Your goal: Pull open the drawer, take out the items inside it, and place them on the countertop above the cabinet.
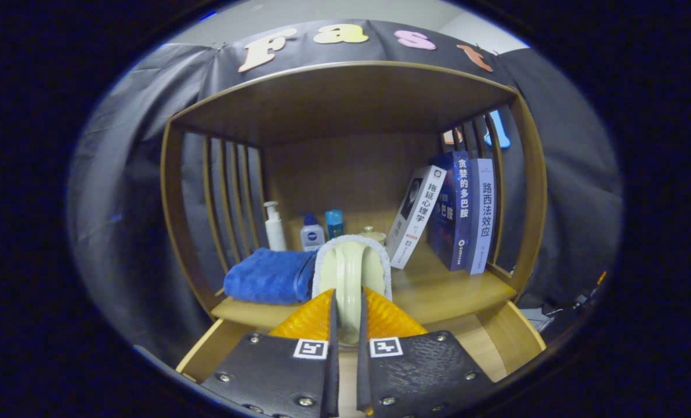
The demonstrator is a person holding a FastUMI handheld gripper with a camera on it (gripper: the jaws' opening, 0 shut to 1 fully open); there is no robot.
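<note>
My gripper point(348, 313) is shut on a pale green mug point(351, 273), both fingers pressing on its handle, which runs down between them. The mug hangs just above the wooden countertop point(438, 290) of the cabinet, in front of the shelf opening. Its rim looks whitish and faces me. Beneath the fingers, the wooden side walls of the open drawer point(496, 337) spread out to either side; the inside of the drawer is hidden by the gripper.
A folded blue towel point(264, 281) lies on the countertop just left of the mug. Behind stand a white pump bottle point(274, 226), a small blue-capped bottle point(312, 232), a blue container point(334, 223) and a small lidded pot point(373, 234). Books point(455, 215) lean at the right.
</note>
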